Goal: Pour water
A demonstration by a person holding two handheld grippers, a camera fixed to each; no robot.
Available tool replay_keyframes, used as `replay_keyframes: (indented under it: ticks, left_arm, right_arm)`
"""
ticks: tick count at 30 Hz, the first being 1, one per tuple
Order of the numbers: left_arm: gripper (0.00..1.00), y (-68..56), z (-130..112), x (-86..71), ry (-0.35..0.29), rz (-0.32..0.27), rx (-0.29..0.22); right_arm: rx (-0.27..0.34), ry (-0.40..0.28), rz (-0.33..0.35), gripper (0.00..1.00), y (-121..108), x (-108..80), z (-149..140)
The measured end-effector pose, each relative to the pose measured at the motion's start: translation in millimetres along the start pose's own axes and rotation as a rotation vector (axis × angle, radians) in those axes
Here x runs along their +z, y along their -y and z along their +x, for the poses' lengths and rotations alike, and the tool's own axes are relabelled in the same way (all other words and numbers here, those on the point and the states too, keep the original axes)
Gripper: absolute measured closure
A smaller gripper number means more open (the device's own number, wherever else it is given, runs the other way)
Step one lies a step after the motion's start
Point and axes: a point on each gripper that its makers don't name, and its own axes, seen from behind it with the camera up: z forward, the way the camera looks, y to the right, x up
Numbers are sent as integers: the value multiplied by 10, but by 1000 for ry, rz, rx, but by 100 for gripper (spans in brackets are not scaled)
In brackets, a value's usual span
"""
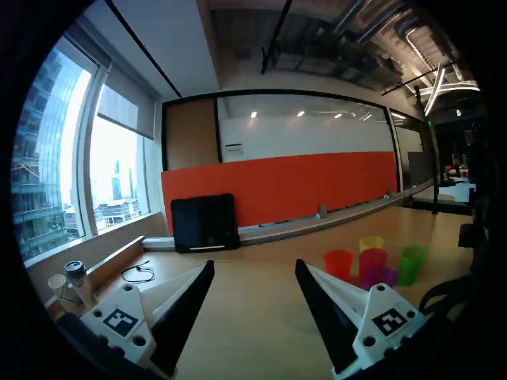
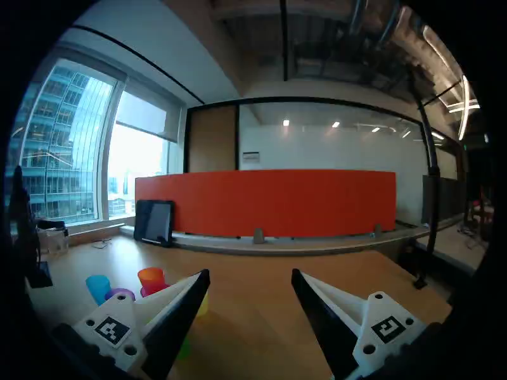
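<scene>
Wood desk (image 1: pixel 253 304) w/ colored cups (image 1: pixel 372 259); orange partition (image 1: pixel 285 183) behind; big windows (image 1: pixel 117 177).

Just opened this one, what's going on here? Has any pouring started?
No pouring yet. A person holds a tool in each hand above a wooden table. The left tool and the right tool are both open and hold nothing. A cluster of coloured cups stands untouched on the table, ahead and to the right in the left gripper view, and low on the left in the right gripper view.
</scene>
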Motion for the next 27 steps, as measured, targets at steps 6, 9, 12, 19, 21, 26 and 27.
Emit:
replay_keyframes:
  ticks: [6, 9, 12, 19, 21, 26, 27]
  left_arm:
    - [6, 88, 82, -21, -29, 72, -36]
    - [6, 100, 94, -31, -33, 87, -54]
    - [6, 113, 87, -40, -28, 97, -70]
    - [6, 123, 33, -31, -25, 108, -85]
    - [6, 113, 20, -21, -23, 109, -80]
    - [6, 20, 21, 23, -27, 105, -59]
    - [6, 0, 27, 32, -30, 103, -56]
  right_arm:
    - [-25, -75, -95, 0, -146, -40, 160]
    - [-28, -97, -146, 0, -223, -64, 217]
    - [-23, -108, -180, 0, -273, -95, 236]
    - [-11, -98, -197, 0, -280, -140, 170]
    - [-10, -93, -195, 0, -268, -145, 152]
    - [2, -87, -191, 0, -225, -140, 128]
    - [5, -86, -189, 0, -214, -138, 125]
